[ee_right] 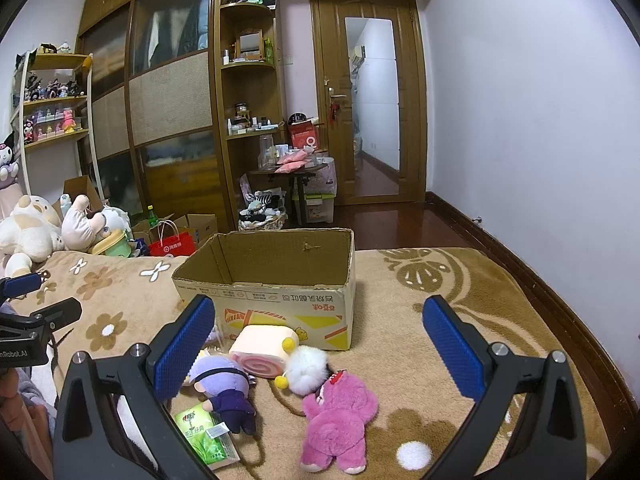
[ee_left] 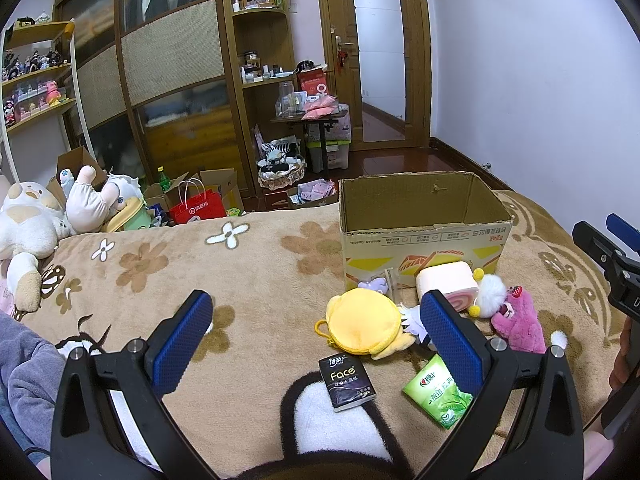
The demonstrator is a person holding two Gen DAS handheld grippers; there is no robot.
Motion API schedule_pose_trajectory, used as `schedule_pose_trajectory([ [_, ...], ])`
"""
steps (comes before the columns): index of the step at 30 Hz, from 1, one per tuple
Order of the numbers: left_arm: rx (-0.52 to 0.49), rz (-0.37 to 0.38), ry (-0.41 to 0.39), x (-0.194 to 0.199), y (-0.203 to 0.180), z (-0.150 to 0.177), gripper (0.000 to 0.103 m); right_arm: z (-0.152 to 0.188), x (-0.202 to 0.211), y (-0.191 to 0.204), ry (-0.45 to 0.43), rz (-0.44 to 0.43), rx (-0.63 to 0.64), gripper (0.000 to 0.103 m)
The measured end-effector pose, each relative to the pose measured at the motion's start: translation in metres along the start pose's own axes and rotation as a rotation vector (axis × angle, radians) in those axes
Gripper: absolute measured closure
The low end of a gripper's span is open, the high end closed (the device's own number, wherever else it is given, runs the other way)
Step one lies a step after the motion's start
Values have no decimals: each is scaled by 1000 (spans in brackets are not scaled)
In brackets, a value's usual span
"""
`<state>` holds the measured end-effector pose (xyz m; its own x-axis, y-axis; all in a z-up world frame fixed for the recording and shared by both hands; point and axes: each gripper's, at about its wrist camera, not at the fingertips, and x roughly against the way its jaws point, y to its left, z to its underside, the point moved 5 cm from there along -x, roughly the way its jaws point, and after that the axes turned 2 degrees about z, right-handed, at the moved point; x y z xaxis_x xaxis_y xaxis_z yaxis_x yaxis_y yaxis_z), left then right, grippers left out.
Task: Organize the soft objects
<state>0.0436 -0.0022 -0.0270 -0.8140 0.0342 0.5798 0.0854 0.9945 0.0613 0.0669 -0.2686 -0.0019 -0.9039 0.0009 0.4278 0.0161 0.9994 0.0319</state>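
On the bed, right in front of the empty cardboard box [ee_right: 280,280], sits the pile: pink bear plush [ee_right: 340,420], white pompom [ee_right: 306,372], swirl-roll squishy [ee_right: 262,346]. All light and squashy, I'd guess, so they'll deform, not slip. Pinch the bear across its belly. Both the left tongs [ee_left: 316,320] and right tongs [ee_right: 318,324] hang wide open, holding nothing.
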Motion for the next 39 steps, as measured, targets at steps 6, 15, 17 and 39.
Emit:
schedule_pose_trajectory([
  [6, -1, -1, 0, 0, 0, 0, 1, 0, 0, 0, 0, 0, -1, 0],
  [15, -3, 3, 4, 1, -1, 1, 1, 0, -1, -1, 1, 0, -1, 0],
  [17, -4, 2, 4, 1, -1, 1, 1, 0, -1, -1, 0, -1, -1, 0],
  [39, 16, 73, 72, -17, 3, -4, 1, 8, -8, -4, 58, -12, -63, 0],
])
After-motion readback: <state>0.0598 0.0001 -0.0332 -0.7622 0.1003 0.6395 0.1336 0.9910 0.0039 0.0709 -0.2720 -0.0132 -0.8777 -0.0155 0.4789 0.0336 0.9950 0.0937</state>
